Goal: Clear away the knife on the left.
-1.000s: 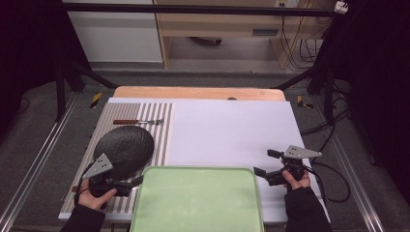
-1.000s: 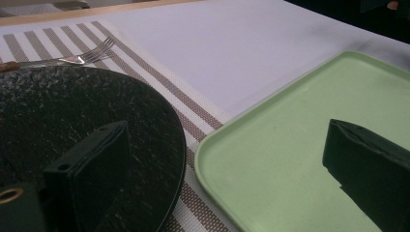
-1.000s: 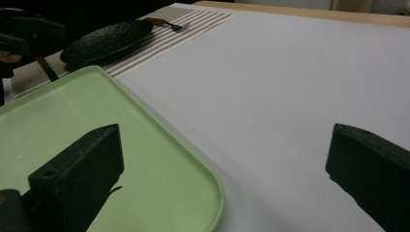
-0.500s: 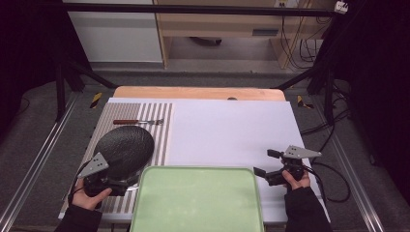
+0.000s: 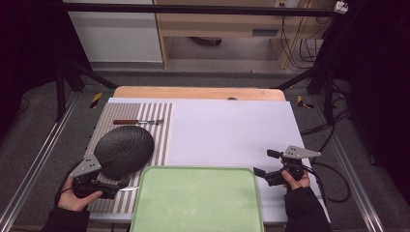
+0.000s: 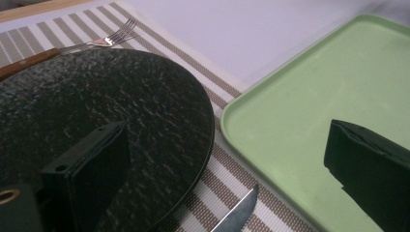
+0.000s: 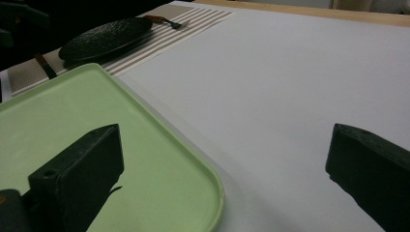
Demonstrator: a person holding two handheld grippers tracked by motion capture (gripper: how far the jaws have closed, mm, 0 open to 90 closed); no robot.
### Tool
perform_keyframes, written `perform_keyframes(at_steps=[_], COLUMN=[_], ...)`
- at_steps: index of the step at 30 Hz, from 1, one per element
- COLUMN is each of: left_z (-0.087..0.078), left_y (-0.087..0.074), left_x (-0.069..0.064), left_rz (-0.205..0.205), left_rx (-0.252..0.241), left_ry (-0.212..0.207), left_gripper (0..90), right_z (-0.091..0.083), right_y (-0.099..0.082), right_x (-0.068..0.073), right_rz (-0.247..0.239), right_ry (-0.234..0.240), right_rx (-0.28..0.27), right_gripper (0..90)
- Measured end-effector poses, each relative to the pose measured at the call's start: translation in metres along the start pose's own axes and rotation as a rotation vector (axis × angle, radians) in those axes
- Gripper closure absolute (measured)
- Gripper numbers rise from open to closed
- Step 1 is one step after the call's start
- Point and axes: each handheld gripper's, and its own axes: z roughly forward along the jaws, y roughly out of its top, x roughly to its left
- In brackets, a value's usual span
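A black textured plate (image 5: 124, 151) lies on a striped placemat (image 5: 162, 126) at the tabletop's near left, just left of an empty green tray (image 5: 197, 200). A knife (image 6: 237, 213) lies between plate and tray; a fork (image 5: 138, 122) lies beyond the plate. The left hand-held gripper (image 5: 116, 182) gapes wide beside the plate's near edge, holding nothing. The right hand-held gripper (image 5: 265, 162) gapes wide over the tray's right corner, also holding nothing.

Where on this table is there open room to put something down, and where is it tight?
The white sheet is bare from the striped mat across to its right edge. The green tray is empty too. The left is crowded: the black plate, fork and knife share the mat, with the left claw over them. The right claw hovers beside the tray's right corner.
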Motion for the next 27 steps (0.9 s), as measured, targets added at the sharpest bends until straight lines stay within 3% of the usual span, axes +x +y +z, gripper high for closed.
perform_keyframes(at_steps=[20, 27], left_z=[-0.024, -0.029], left_y=[-0.014, -0.023], left_x=[0.016, 0.022], left_rz=[-0.002, -0.003], left_rx=[0.113, 0.174], left_ry=[0.063, 0.082], left_gripper=[2.1, 2.5], right_z=[0.000, 0.000], right_y=[0.000, 0.000], right_x=[0.000, 0.000], right_rz=[0.001, 0.000], right_ry=[0.001, -0.001], right_rx=[0.000, 0.000], right_gripper=[0.2, 0.3])
